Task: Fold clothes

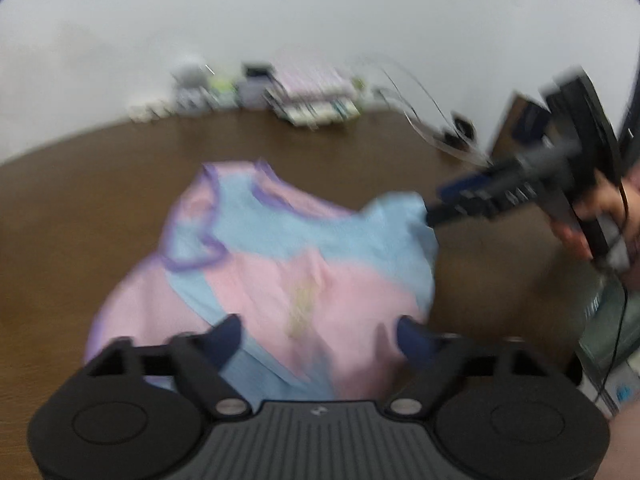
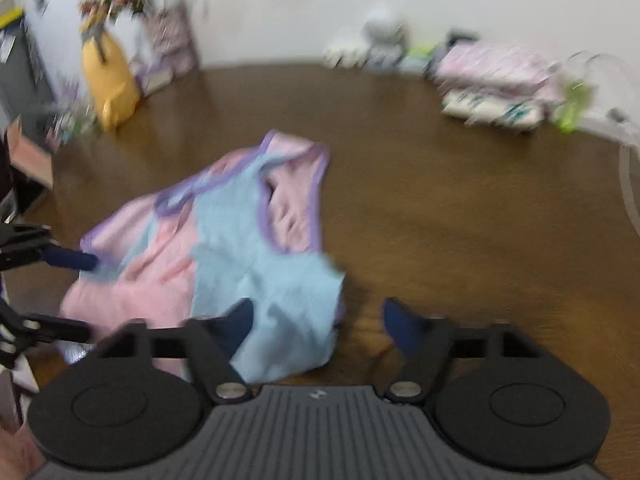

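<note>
A sleeveless pink and light-blue garment [image 1: 280, 256] with purple trim lies crumpled on the brown table [image 1: 100, 184]. My left gripper [image 1: 318, 332] hovers open over its near edge, pads apart with nothing pinched between them. My right gripper [image 1: 434, 204] comes in from the right, its tips at the garment's blue right corner. In the right wrist view the garment [image 2: 240, 248] lies left of centre; my right gripper [image 2: 318, 316] is open, its left finger over the blue cloth, its right finger over bare table. The left gripper [image 2: 76, 296] stands open at the garment's left edge. Both views are blurred.
A pile of folded clothes [image 2: 496, 80] and small items line the table's far edge by the white wall. A yellow object [image 2: 110, 76] stands at the back left. Clear hangers [image 1: 420, 108] lie at the back right. A hand [image 1: 612, 204] holds the right gripper.
</note>
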